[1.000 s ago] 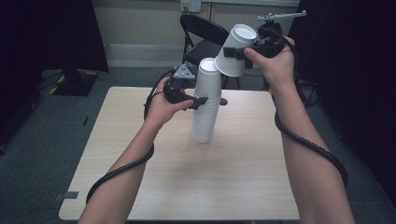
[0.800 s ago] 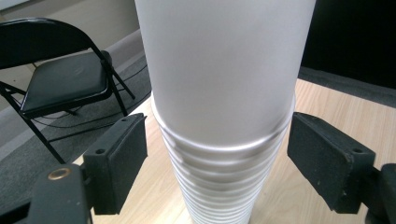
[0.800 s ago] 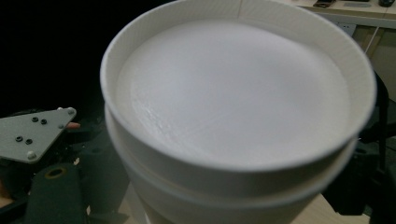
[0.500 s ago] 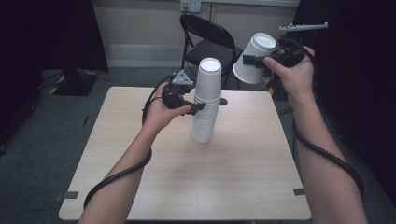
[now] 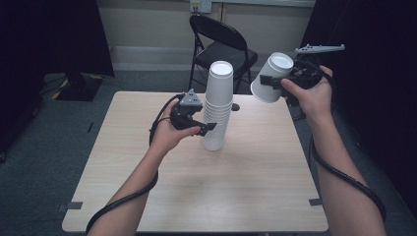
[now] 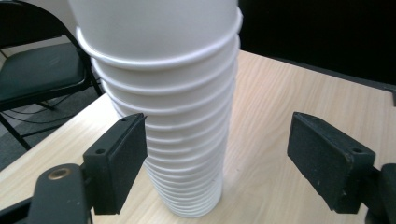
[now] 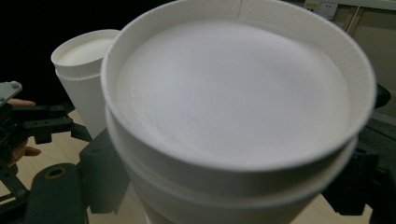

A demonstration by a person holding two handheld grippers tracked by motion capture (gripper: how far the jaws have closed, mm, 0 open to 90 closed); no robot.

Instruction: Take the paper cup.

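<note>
Since the earlier frames the right gripper has carried its cup rightward and a little lower, away from the stack, while the left gripper has stayed by the stack's lower half.

Right jaws are closed on the cup, gripping it near its wide rim. It is white paper, held in the air and tilted, its closed bottom turned up toward the cameras; in the right gripper view a ridged rim rings that flat bottom, and a second rim just below suggests more than one cup nested there, though I cannot tell for sure. It hangs above the table's far right part, well apart from the stack.

Left jaws stand wide, one on each side of the stack; the near jaw looks just beside the wall, and contact cannot be told. The stack is many white cups nested bottom-up, their rolled rims forming close rings down its side, standing upright on the pale wood table near its middle. A black folding chair stands beyond the far edge.
</note>
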